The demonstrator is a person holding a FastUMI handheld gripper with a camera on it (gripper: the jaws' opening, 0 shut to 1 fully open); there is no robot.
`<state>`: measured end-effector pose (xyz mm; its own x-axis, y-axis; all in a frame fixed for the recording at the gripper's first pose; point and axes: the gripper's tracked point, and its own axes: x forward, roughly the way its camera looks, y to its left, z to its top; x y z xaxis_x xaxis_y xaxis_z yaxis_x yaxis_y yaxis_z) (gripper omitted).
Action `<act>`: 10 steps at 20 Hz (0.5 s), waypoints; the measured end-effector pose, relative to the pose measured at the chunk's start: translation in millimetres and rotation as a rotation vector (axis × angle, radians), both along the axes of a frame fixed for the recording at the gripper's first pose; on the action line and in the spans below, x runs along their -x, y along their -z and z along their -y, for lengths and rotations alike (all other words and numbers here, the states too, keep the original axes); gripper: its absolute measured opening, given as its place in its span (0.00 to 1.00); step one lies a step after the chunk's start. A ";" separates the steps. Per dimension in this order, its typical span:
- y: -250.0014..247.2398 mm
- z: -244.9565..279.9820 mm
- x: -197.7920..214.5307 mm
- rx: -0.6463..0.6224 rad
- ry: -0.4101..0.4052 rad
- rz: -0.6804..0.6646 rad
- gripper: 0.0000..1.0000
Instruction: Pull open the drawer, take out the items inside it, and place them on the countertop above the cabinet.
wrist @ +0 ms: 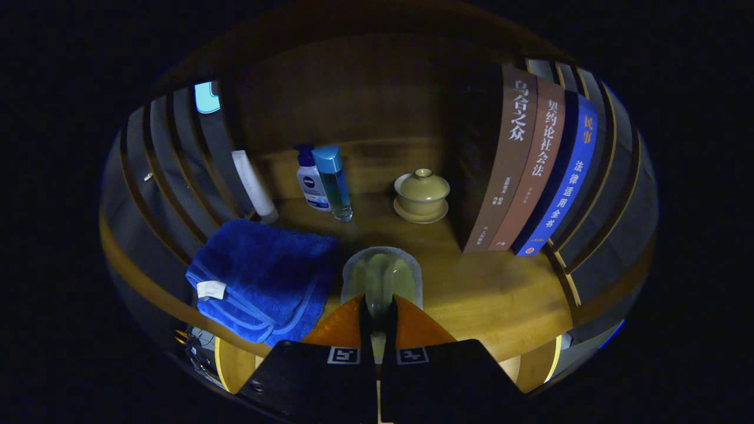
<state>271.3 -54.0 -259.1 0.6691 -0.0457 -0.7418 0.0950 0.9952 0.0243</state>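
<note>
My gripper (pixel 377 303) is shut on a flat pale green item with a whitish rim (pixel 382 274), whose near end is pinched between the two fingers. The item sticks out ahead of the fingers over the wooden countertop (pixel 495 294); I cannot tell whether it touches the wood. A folded blue towel (pixel 265 282) lies on the countertop just left of the fingers. Below the countertop's front edge, the light wood of the open drawer (pixel 232 365) shows on both sides of the gripper; its inside is hidden.
At the back of the countertop stand a white tube (pixel 254 185), a white pump bottle (pixel 311 185), a clear blue bottle (pixel 334 185) and a lidded tea bowl on a saucer (pixel 421 195). Three upright books (pixel 533 171) stand at the right. Slatted panels flank both sides.
</note>
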 end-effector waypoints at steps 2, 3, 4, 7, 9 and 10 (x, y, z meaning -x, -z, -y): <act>6.7 2.2 -2.7 -0.012 0.007 -0.005 0.11; 6.9 0.1 -4.7 -0.041 0.013 -0.005 0.17; 9.0 -2.2 -9.2 -0.062 0.017 0.003 0.21; 2.9 0.3 -9.0 -0.071 0.026 0.029 0.69; -2.1 -0.4 -5.8 -0.069 0.019 0.039 1.00; -5.5 -0.8 -3.7 -0.069 0.018 0.043 1.00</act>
